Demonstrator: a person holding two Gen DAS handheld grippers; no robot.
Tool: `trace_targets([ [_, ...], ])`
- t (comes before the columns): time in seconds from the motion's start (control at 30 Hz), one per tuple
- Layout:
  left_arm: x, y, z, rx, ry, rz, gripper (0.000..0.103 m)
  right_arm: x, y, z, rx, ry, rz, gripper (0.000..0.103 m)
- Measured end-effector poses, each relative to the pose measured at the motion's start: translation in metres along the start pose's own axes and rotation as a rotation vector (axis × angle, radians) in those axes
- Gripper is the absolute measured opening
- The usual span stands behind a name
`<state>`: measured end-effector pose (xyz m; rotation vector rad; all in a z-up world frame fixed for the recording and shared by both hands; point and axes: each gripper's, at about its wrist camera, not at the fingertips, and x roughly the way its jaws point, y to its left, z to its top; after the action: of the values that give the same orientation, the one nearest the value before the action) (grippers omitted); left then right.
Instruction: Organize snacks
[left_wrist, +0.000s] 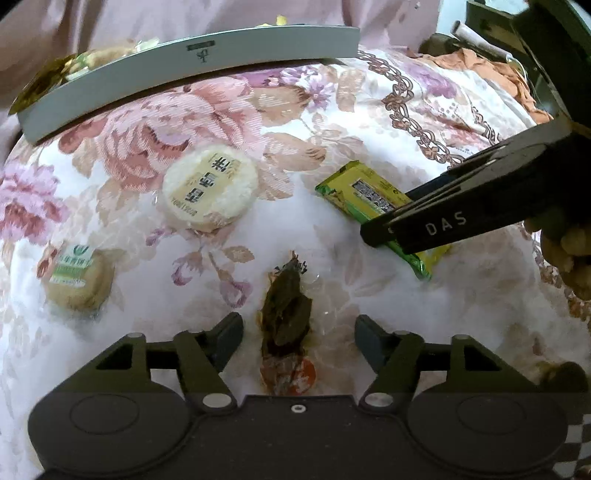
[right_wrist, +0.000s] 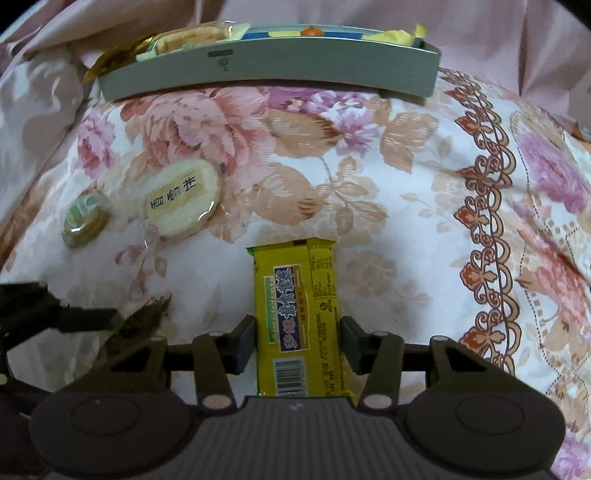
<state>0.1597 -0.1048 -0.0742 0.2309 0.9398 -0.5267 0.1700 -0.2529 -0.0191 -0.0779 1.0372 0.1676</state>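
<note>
Nearest your right gripper (right_wrist: 297, 341), the yellow rectangular foil snack bar (right_wrist: 301, 317) lies lengthwise between the pads on the floral cloth (right_wrist: 388, 184); the left pad (right_wrist: 245, 341) sits against its edge, the right one a sliver off, so no pinch. Your left gripper (left_wrist: 299, 338) stands spread, straddling the dark brown clear-wrapped snack (left_wrist: 286, 314) without touching. The grey tray (right_wrist: 273, 74) lies well beyond, the round white rice cracker (right_wrist: 183, 203) between.
</note>
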Motion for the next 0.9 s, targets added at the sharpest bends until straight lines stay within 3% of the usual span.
trace_targets([
  [0.1,0.001,-0.001,0.002,0.011,0.004,0.007,0.065,0.004,-0.001,0.001,0.006,0.003,0.0,0.059],
  [0.17,0.001,0.0,0.004,0.013,0.006,0.013,0.05,0.007,0.0,0.003,0.006,0.002,0.001,0.06],
  [0.2,0.0,0.001,0.005,0.006,0.006,0.014,0.048,0.01,0.002,0.004,0.001,0.001,-0.003,0.058],
  [0.27,0.001,0.005,0.007,-0.026,0.011,0.0,0.048,0.01,0.006,0.004,-0.02,-0.008,-0.014,0.053],
  [0.5,-0.009,0.014,0.01,-0.113,-0.032,-0.046,0.047,0.002,0.018,0.007,-0.069,-0.057,-0.006,0.053],
  [0.9,-0.051,0.033,0.022,-0.22,-0.254,-0.012,0.047,-0.047,0.012,0.018,-0.038,-0.357,-0.012,0.053],
])
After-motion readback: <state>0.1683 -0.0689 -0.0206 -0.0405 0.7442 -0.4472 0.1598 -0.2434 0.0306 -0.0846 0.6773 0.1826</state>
